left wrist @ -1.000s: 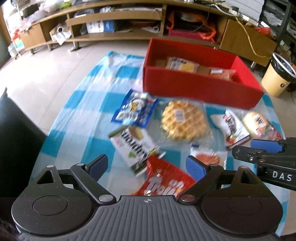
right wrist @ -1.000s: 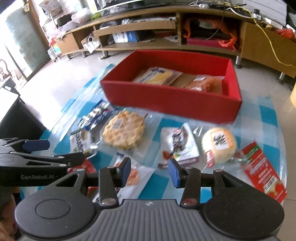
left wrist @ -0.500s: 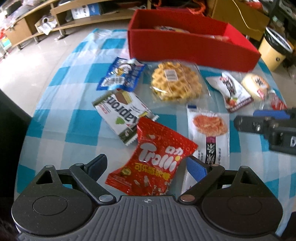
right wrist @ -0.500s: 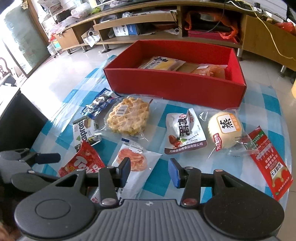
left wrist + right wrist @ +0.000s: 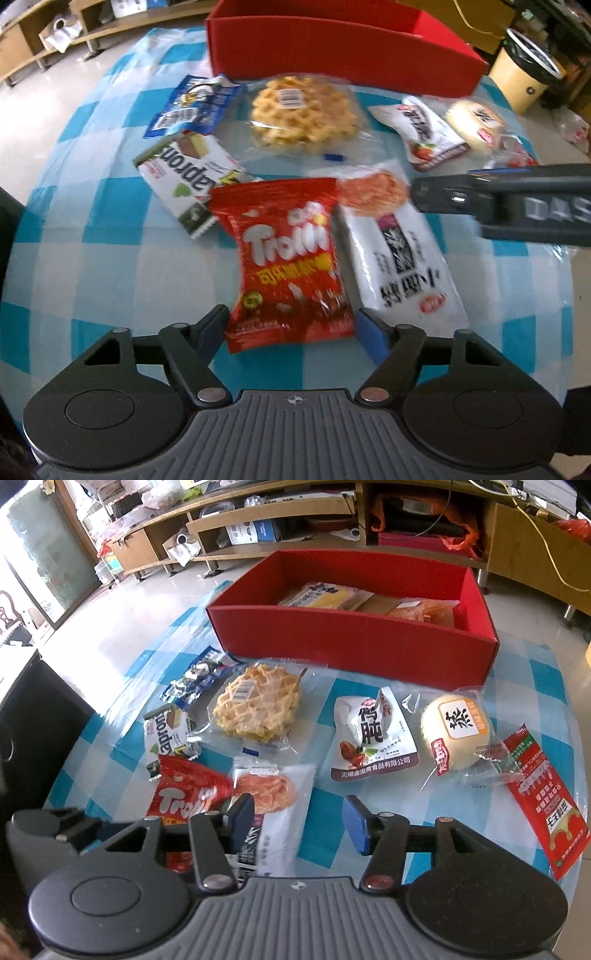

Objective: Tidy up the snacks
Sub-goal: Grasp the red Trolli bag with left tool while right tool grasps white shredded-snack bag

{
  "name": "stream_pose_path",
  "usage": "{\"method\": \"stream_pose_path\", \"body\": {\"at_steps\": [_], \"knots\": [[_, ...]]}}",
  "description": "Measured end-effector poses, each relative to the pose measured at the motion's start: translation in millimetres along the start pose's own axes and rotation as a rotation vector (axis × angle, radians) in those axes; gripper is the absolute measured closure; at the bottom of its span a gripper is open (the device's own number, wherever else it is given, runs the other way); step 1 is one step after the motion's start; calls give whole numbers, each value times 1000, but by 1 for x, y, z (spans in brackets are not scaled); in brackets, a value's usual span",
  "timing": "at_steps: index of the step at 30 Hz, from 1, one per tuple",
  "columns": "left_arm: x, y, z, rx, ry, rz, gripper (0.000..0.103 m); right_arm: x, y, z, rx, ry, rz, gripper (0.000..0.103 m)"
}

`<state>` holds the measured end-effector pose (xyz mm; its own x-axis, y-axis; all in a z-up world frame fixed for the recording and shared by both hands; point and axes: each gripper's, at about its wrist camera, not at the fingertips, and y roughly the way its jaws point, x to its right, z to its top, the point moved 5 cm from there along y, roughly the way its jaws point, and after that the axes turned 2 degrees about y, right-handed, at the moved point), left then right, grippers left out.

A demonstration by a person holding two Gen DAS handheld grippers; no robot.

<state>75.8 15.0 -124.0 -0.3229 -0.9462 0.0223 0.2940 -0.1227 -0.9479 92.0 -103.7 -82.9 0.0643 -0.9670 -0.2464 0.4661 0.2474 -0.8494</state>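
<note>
Left wrist view low, close over Trolli bag [image 5: 288, 258], right wrist view higher, both facing red box [image 5: 354, 642]

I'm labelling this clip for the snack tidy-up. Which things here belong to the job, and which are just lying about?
Part of the job:
red box
Trolli bag, between the open left gripper jaws
waffle
white cracker pack
round bun
blue packet
right gripper, open

Just lying about:
wooden shelf unit
yellow bin
</note>
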Motion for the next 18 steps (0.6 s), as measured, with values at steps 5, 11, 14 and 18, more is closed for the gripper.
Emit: {"method": "stream_pose_path", "body": {"at_steps": [5, 11, 14, 18], "knots": [[-11, -5, 5, 11, -80, -3, 16, 3, 12, -2, -24, 19, -10, 53], [-33, -1, 17, -1, -197, -6, 14, -11, 26, -5, -52, -4, 1, 53], [-35, 1, 14, -16, -196, -26, 14, -16, 31, -6, -70, -19, 18, 52], [-42, -6, 8, -12, -193, -1, 11, -23, 37, -7, -81, -35, 24, 49]]}}
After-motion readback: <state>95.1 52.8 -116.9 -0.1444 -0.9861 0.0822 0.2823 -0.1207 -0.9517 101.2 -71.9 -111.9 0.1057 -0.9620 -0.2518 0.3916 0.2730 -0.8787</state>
